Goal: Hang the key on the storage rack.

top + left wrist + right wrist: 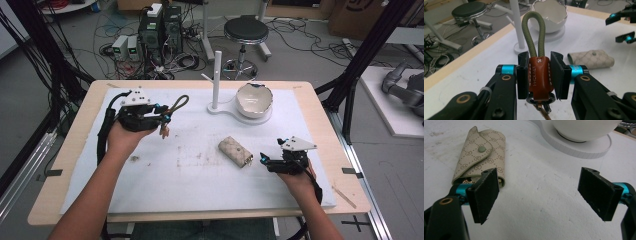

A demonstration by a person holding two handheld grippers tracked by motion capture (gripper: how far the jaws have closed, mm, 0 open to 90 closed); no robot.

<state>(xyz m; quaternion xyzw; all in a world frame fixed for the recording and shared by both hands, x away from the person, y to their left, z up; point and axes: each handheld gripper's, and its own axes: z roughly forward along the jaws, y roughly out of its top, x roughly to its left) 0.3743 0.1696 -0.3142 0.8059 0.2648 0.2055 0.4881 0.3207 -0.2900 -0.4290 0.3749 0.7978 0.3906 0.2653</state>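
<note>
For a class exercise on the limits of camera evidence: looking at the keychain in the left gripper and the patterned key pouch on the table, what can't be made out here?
- Keychain: what hangs below its metal ring is cut off by the bottom edge of the left gripper view, and too small in the high view.
- Key pouch: its contents are hidden by the snapped flap; the right gripper pad covers part of its open end.
- White bowl: its inside is too small to read in the high view.

The key fob's (539,75) ring and keys run off the bottom edge of the left gripper view. In the right gripper view the bowl (584,128) is cropped at the top, and a pad (484,192) hides the pouch's (482,155) lower corner.
</note>
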